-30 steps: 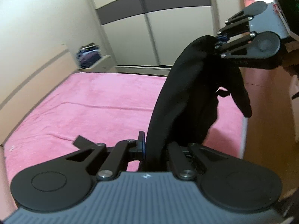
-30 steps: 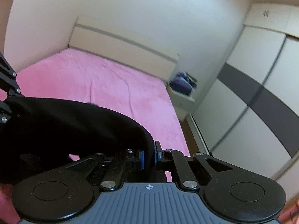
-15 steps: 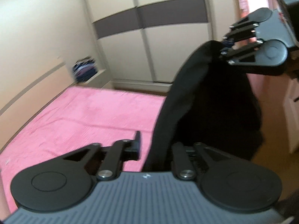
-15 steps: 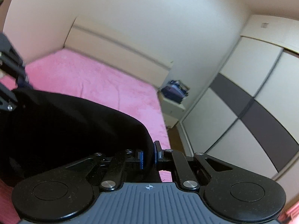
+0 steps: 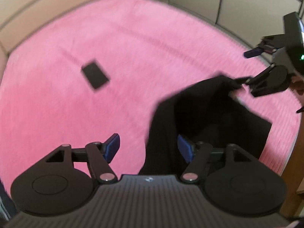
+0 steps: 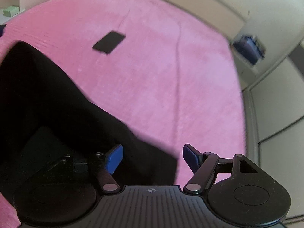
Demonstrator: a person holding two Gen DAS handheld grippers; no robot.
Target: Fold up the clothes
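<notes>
Far left on the fuzzy pink bedspread (image 5: 57, 98): small flat black rectangular object (image 5: 95, 76), well apart from everything else. Lower centre: left gripper (image 5: 148, 148), jaws spread wide, released, black fabric passing loosely between the pads. Right of it: crumpled black cloth garment (image 5: 209, 114), draped down onto the bed near its edge, likely lowered there for spreading flat. Far right: right gripper (image 6: 152, 157), likewise spread apart, gripping nothing.

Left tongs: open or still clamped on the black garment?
Open. The left tongs show blue pads spread wide, the black garment lying loose between them on the pink bedcover.
</notes>
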